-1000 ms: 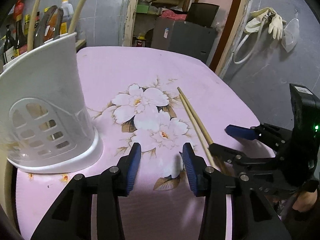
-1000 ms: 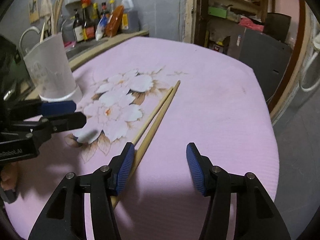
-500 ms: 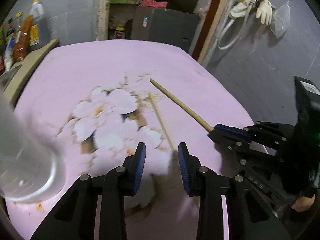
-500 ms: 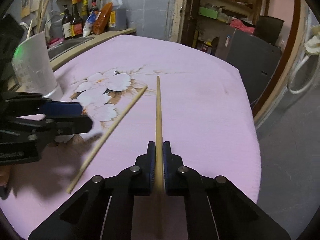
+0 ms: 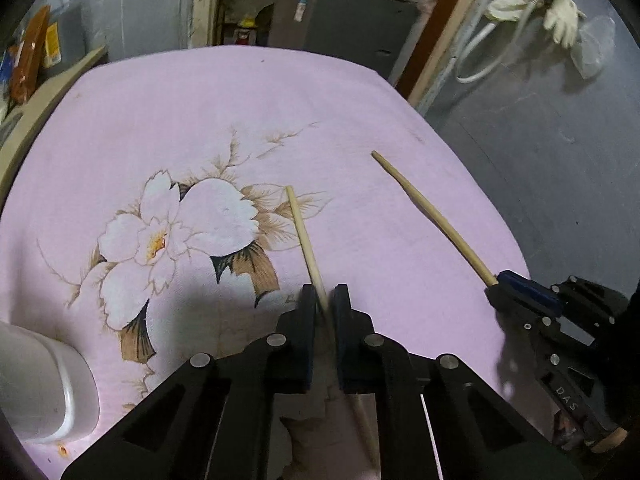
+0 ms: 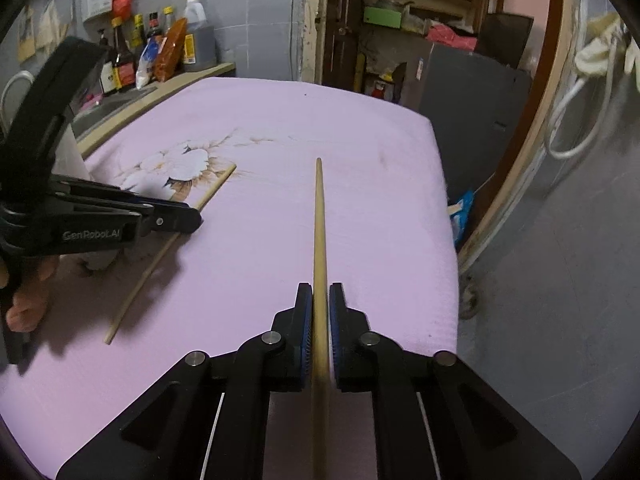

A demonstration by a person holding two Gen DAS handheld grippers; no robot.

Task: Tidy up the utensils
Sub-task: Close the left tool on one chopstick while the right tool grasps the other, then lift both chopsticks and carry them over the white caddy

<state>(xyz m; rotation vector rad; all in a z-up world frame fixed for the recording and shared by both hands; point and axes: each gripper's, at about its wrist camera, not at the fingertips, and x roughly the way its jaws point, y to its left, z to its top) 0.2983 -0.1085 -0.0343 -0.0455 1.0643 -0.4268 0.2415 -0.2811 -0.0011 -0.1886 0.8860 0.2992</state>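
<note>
One chopstick (image 5: 306, 242) is being clamped between the closed pads of the left gripper (image 5: 325, 304), its tip extending ahead over the pink surface (image 5: 168, 104). A second chopstick (image 6: 319, 232) is being gripped likewise by the right gripper (image 6: 320, 304), pointing straight forward.

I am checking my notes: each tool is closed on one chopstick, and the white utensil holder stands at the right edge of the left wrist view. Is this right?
Not quite: in the left wrist view the white utensil holder stands at the left edge, not the right. The rest holds: the left tool and the right tool are each closed on one chopstick.
</note>
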